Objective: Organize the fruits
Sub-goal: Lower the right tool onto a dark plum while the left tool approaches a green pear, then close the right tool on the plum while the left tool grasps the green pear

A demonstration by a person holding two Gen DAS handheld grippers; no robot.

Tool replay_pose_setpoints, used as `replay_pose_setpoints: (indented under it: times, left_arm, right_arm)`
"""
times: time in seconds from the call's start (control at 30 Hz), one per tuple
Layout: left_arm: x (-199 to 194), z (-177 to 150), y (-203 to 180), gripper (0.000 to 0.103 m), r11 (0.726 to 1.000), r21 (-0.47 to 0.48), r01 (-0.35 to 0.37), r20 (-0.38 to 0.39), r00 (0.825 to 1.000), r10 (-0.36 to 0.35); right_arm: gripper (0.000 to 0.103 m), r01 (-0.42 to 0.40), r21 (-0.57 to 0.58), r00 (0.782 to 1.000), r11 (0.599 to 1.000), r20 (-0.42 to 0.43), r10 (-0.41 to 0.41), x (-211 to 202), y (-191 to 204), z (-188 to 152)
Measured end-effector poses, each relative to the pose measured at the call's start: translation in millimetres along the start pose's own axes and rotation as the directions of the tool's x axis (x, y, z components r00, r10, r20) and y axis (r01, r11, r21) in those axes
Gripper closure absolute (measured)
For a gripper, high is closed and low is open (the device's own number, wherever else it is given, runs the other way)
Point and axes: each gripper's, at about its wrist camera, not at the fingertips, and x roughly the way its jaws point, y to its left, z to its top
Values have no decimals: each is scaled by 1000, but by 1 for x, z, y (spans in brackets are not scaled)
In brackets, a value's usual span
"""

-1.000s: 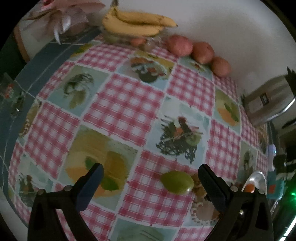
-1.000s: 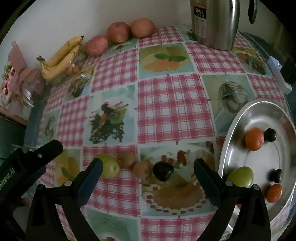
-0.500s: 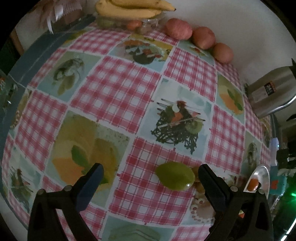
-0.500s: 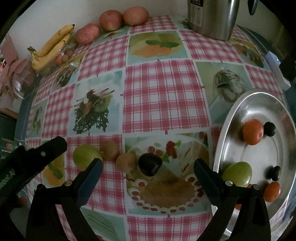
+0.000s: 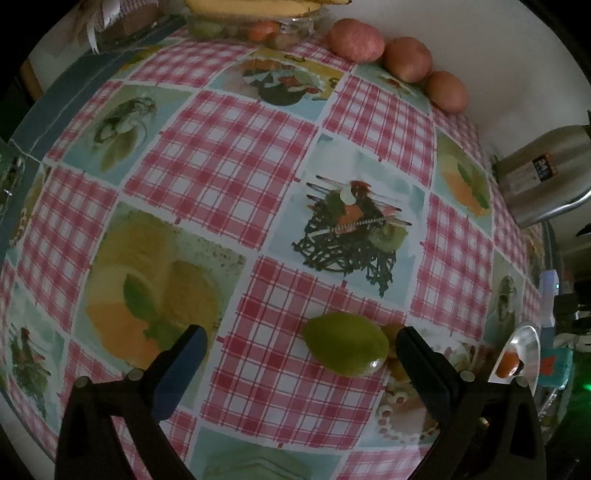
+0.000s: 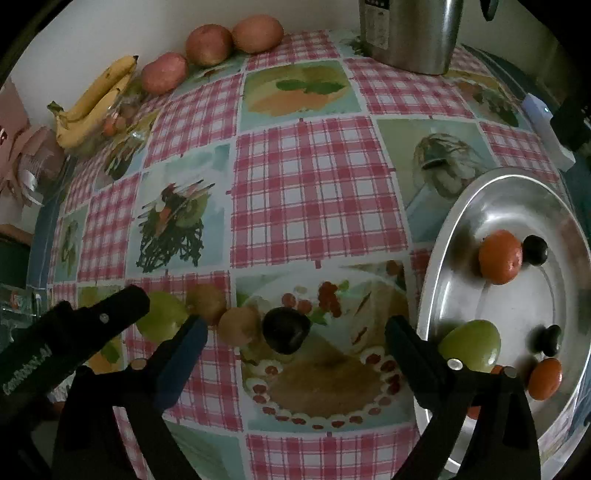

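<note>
Right tongs (image 6: 293, 334) closing around dark plum (image 6: 285, 335), left tongs (image 5: 301, 345) apart, tray (image 6: 436, 288) edge cut off.

A checked red-and-white cloth (image 6: 314, 192) with printed food panels covers the counter; a steel kettle (image 6: 410, 33) with a label on its side stands upright at the far edge, near the white wall (image 5: 443, 29). A white device (image 6: 543, 122) with a small lit dot lies near the right edge of the cloth; pinkish paper wrapping (image 6: 22, 147) sits at the far left corner, blurred.
</note>
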Motion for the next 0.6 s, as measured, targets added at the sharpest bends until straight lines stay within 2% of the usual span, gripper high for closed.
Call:
replay_pose_setpoints:
  times: [0.03, 0.13, 0.2, 0.23, 0.3, 0.6]
  left_arm:
    - [1, 0, 0, 1, 1000, -8, 6, -6, 1000, -6]
    - [5, -1, 1, 2, 1000, -19, 23, -21, 1000, -23]
    - [8, -1, 0, 5, 999, -22, 37, -29, 999, -38]
    - [8, -3, -1, 8, 999, -23, 45, -33, 998, -46]
    - [11, -4, -3, 12, 997, -29, 65, -45, 997, -66]
    - [18, -8, -11, 29, 991, -47, 126, -76, 989, -129]
  right_arm:
    - [15, -1, 3, 1000, 1000, 2, 1, -1, 0, 0]
    - [18, -1, 10, 1000, 1000, 8, 1, -2, -2, 0]
    - [20, -6, 13, 1000, 1000, 10, 6, -3, -3, 0]
    - [26, -8, 14, 1000, 1000, 10, 8, -3, -4, 0]
    - [30, -12, 18, 1000, 1000, 5, 12, -3, -4, 0]
    - [40, -30, 34, 1000, 999, -7, 30, 1, -5, -1]
